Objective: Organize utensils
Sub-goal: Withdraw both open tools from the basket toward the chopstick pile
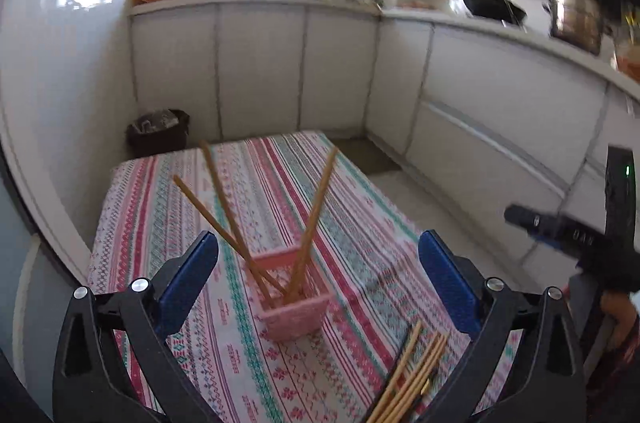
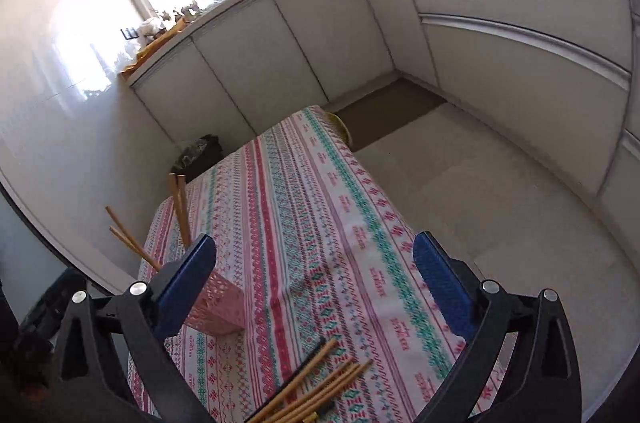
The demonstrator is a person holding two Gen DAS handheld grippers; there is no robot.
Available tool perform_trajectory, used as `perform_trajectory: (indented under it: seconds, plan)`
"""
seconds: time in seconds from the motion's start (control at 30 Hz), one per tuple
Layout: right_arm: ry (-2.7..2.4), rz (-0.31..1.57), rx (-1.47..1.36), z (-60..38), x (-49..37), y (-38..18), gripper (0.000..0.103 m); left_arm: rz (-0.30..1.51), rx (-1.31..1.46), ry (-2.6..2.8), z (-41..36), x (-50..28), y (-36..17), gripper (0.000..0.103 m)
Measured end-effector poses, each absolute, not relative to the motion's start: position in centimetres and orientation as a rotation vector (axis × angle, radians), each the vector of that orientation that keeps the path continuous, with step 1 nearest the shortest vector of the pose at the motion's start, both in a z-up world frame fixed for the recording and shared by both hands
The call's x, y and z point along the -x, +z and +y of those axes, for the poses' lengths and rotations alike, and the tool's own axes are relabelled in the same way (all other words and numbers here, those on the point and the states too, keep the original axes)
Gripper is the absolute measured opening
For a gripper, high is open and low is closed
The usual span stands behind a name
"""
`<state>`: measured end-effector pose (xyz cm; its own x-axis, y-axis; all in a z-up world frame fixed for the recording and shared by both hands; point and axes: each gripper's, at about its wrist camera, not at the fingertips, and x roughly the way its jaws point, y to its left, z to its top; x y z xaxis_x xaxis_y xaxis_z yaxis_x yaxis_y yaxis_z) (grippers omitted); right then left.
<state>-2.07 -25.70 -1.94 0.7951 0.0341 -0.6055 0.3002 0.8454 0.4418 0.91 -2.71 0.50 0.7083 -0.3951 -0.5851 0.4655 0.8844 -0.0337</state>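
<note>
A pink holder (image 1: 294,297) is standing upright on the table (image 1: 360,231), between the fingers of the left gripper (image 1: 318,277) in its own view and well below them. Its walls are perforated in a lattice. Wooden chopsticks (image 1: 316,219) are leaning inside it, fanning apart toward opposite sides; the left view is showing three, the right view four tips.

A loose pile (image 1: 408,375) of more chopsticks is lying flat on the cloth, just beside the holder on its near right. Most are pale wood; at least one dark stick is lying among them.

The left gripper is hovering with its blue pads (image 1: 188,279) spread wide, gripping nothing. The right gripper (image 2: 320,283) is likewise hanging with its fingers wide apart and nothing between them, above the cloth to the right of the holder.

The tablecloth is running in red, green and white bands of knit-style motifs. Small red words are repeating along the stripes, but they are too small and blurred to read.

Beyond the table's far left corner a dark bin (image 1: 158,133) is sitting on the floor against white cabinets (image 1: 260,71). A black pan (image 1: 492,7) is resting on the counter at the right.
</note>
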Motion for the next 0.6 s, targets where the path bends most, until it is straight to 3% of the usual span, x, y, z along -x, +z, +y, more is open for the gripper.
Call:
perform_trajectory:
  seconds: [0.2,0.4,0.43,0.5,0.53,0.6]
  plan:
    - [-0.178,0.781,-0.669,-28.6,4.4,-5.3,0.096,0.908,-0.435,-0.569,-9.7,-0.8,-7.7,0.096]
    - [-0.168,0.833,-0.732,-30.0,4.7,-6.8,0.096,1.003,-0.548,-0.591,-12.9,-0.9,-12.0,0.095]
    - [-0.163,0.847,-0.752,-30.3,4.7,-7.2,0.096,1.003,-0.553,-0.601,-13.2,-1.0,-12.3,0.091]
    - [-0.145,0.873,-0.799,-30.7,4.3,-7.8,0.096,1.027,-0.558,-0.633,-14.0,-1.4,-12.9,0.066]
    - [-0.135,0.888,-0.819,-30.9,4.3,-8.1,0.096,1.041,-0.566,-0.646,-14.6,-1.5,-13.3,0.046]
    - [-0.136,0.903,-0.826,-31.0,4.2,-8.4,0.096,1.044,-0.599,-0.666,-15.7,-1.4,-14.0,0.041]
